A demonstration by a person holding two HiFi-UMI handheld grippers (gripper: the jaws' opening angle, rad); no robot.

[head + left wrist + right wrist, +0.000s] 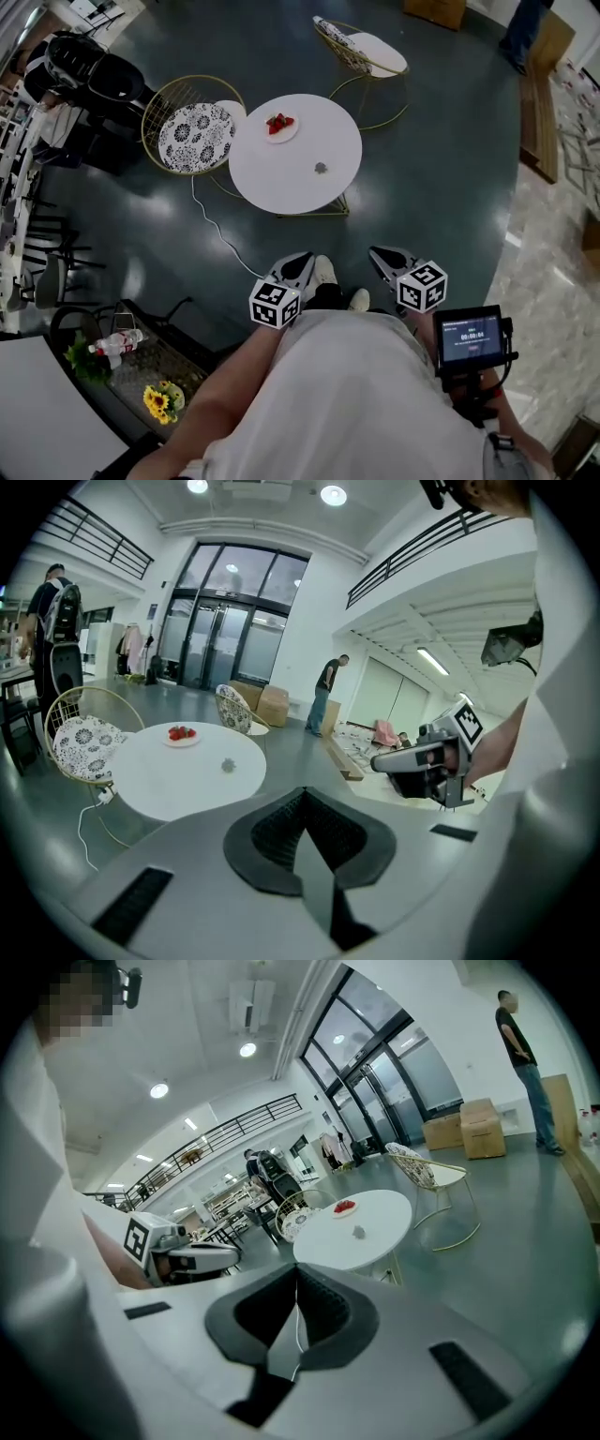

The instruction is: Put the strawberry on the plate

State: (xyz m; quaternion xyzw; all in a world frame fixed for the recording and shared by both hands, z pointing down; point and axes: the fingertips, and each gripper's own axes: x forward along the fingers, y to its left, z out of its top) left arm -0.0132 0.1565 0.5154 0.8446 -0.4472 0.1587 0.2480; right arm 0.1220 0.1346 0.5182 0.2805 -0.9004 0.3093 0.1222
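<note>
Red strawberries lie on the small plate on the round white table, well ahead of the left gripper and right gripper, both clenched empty; probably light, soft and easily bruised, they want a gentle pinch across the widest part.

Head view is looking steeply down at the table from well back. Cameras on the left hand-held gripper and right hand-held gripper are facing that table, also distant; all three are sharing it.
</note>
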